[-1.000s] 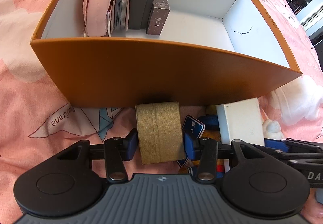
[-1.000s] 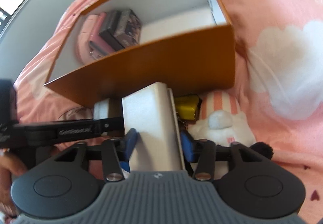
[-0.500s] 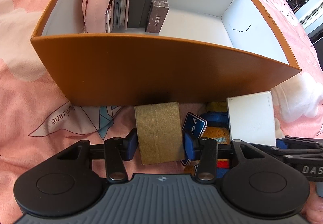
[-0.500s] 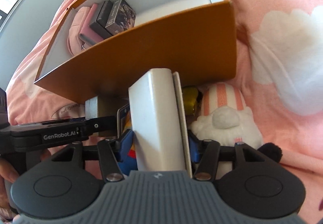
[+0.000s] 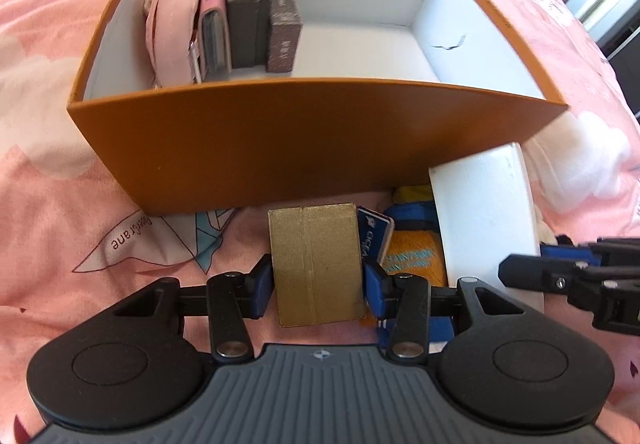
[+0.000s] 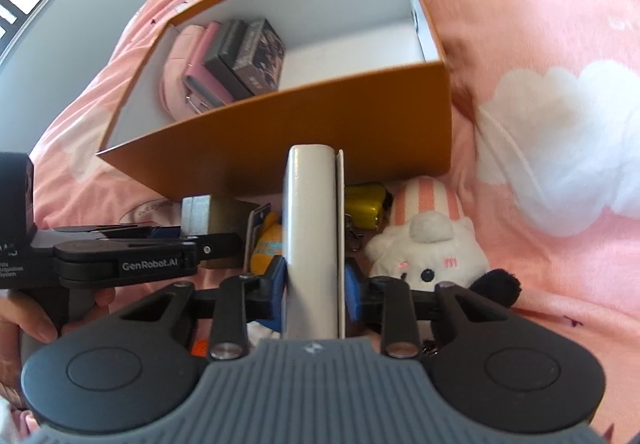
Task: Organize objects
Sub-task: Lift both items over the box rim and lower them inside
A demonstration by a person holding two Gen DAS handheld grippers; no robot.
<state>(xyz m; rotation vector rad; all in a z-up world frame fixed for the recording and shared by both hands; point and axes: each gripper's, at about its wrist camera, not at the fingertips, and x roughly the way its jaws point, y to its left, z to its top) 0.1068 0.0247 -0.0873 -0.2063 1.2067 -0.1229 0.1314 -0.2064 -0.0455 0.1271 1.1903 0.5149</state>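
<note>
An open orange box [image 5: 280, 148] [image 6: 320, 132] with a white inside lies on the pink bedding. A pink pouch [image 5: 172, 16], a pink wallet [image 5: 212, 20] and dark small boxes [image 5: 260, 20] stand in a row at its left end. My left gripper [image 5: 318, 284] is shut on a gold box [image 5: 316, 264] just in front of the orange wall. My right gripper [image 6: 314, 288] has a white box [image 6: 312, 228] [image 5: 488, 224] upright on its narrow edge between the jaws, which are closing; the pads press its sides.
A white plush toy with a striped cap [image 6: 424, 244], a yellow item [image 6: 364, 204], a blue card box [image 5: 374, 236] and an orange item [image 5: 412, 256] crowd the bedding in front of the orange box. A hand [image 6: 28, 320] holds the left gripper's handle.
The white box has turned from its broad face to its narrow edge between the right jaws, which have drawn in, and it has risen a little. The left gripper still holds the gold box.
</note>
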